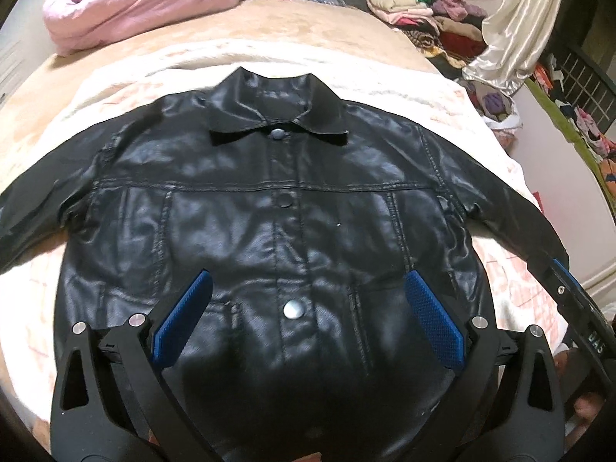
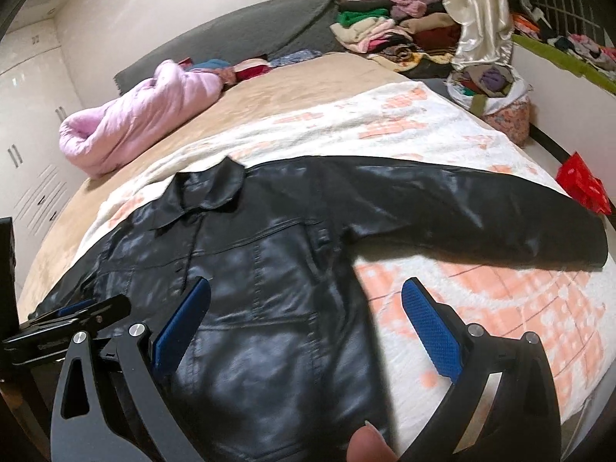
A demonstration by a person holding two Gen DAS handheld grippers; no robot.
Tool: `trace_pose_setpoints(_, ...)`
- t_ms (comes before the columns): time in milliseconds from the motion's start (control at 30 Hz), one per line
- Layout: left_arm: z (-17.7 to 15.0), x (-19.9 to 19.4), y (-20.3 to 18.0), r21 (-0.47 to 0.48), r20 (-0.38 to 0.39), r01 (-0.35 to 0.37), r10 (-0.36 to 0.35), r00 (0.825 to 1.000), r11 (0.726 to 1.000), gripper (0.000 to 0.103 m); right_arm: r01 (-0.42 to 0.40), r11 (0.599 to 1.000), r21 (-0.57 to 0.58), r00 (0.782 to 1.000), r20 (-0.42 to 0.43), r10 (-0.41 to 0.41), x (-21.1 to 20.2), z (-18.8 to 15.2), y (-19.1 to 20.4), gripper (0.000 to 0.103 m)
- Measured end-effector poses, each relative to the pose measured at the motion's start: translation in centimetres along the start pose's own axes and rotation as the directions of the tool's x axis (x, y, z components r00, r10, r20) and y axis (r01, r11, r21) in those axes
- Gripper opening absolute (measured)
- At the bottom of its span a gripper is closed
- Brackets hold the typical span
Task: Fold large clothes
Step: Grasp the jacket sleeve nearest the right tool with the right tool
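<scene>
jacket point(image 1: 277, 231) flat, front up, frame centre on blanket point(image 1: 512, 269), sleeves spread to left and right edges. left gripper point(image 1: 306, 288) and right gripper point(image 2: 306, 300) both wide apart, empty, over hem. bare bed point(image 1: 269, 34) in upper frame.

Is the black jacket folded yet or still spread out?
Spread out: the black jacket lies flat, front up and snapped shut, on the blanket, both sleeves extended sideways.

Black leather jacket point(image 1: 277, 208), flat on the bed, unfolded.
Front side up, buttoned shut along the placket with snap buttons, collar pointing to the far end of the bed, hem nearest the cameras. Both sleeves spread out to the sides, the right one lying straight across the white-and-orange patterned blanket point(image 2: 481, 308). Glossy surface, lightly creased, seamed chest panels.
</scene>
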State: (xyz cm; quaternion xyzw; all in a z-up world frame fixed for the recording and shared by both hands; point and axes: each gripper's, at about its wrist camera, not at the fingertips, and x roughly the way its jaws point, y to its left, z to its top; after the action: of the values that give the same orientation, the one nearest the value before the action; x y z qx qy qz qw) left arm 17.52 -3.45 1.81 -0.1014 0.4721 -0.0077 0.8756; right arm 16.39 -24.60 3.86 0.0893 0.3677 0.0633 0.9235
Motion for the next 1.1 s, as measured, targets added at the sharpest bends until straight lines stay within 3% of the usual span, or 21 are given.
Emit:
trace_pose_setpoints(300, 1.9, 2.7, -1.4, 0.028, -0.022, 0.000, 0.000, 1.000, 1.000, 0.094, 0.085, 0.987, 0.135, 0.996, -0.007, -0.085, 1.8, 1.3, -6.5, 0.099)
trace_pose_setpoints(600, 3.0, 5.1, -3.1, 0.051, -0.025, 0.013, -0.011, 1.000, 0.999, 0.094, 0.176, 0.933, 0.314, 0.983, -0.011, -0.182, 3.0, 1.8, -14.1, 0.099)
trace_pose_setpoints(867, 4.1, 7.3, -4.7, 0.067, -0.033, -0.005, 0.007, 0.999, 0.998, 0.094, 0.286, 0.821, 0.495, 0.953, -0.055, -0.299, 4.6, 0.4, -20.5, 0.099)
trace_pose_setpoints(1100, 4.9, 8.5, -5.4, 0.078, -0.034, -0.009, 0.011, 0.999, 0.997, 0.094, 0.272, 0.733, 0.623, 0.950, -0.054, -0.307, 6.0, -0.5, -25.0, 0.099)
